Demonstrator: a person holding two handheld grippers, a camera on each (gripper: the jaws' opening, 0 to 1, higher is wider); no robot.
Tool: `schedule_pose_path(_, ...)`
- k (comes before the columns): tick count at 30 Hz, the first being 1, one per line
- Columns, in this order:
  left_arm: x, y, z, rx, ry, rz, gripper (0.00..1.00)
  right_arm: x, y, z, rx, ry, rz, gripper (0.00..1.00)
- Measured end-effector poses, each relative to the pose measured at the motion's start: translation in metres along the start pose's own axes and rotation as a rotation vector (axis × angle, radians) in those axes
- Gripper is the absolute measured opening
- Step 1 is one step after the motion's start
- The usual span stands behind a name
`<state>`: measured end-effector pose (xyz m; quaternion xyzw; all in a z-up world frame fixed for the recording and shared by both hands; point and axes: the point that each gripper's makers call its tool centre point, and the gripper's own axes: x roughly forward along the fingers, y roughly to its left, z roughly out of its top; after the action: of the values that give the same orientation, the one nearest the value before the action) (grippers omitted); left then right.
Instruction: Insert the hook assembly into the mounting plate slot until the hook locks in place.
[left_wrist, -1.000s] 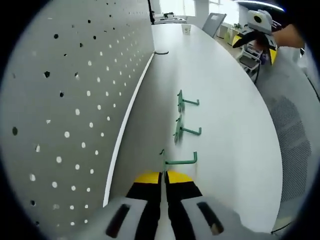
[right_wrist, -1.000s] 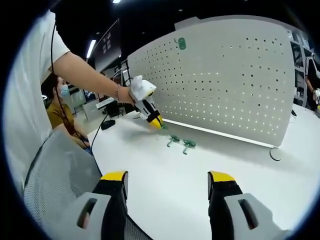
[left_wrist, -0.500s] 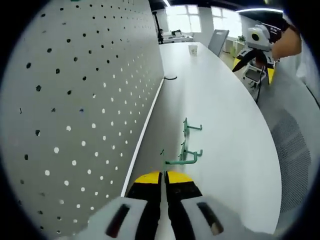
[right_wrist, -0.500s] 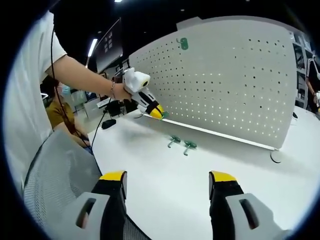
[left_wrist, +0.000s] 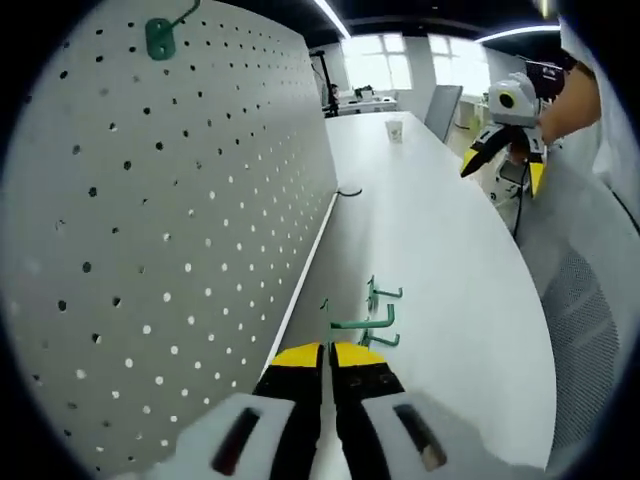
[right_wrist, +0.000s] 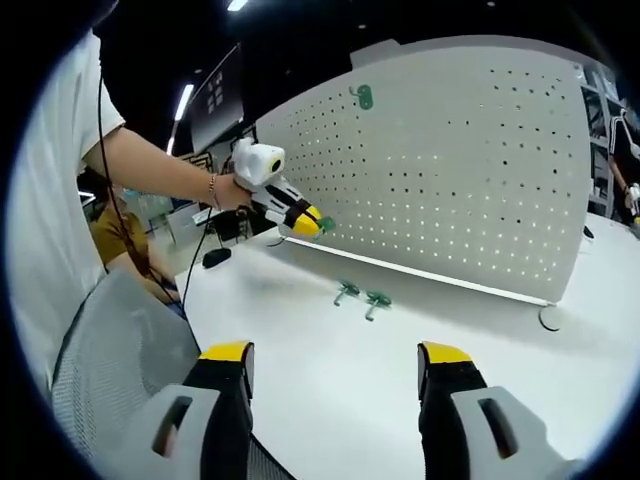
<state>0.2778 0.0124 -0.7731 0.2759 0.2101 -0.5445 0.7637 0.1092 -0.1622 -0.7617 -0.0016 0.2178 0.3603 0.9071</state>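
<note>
Green hook (left_wrist: 362, 322) pinched in left gripper (left_wrist: 327, 352), base hidden | right gripper (right_wrist: 340, 352) wide, empty

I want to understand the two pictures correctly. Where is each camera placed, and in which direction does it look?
Left gripper view: rides on the left tool, shut on a green hook; looks along the pegboard and white table.
Right gripper view: rides on the open right tool, back near a mesh chair; faces the pegboard front, with the person's arm.
Shared: pegboard, table, two loose hooks, mounted hook, each other's tool.
</note>
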Motion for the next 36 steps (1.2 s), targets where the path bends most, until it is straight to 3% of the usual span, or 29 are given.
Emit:
schedule_pose_path(11,-0.013,-0.008,0.022,-0.049,-0.118,0.039,0.02,0.0,0.001,0.006,0.012,-0.027,-0.002,0.65)
schedule_pose_path(36,-0.046,-0.017,0.049,-0.131,-0.269,0.159,0.02,-0.003,0.005,0.016,0.006,-0.065,0.001,0.64)
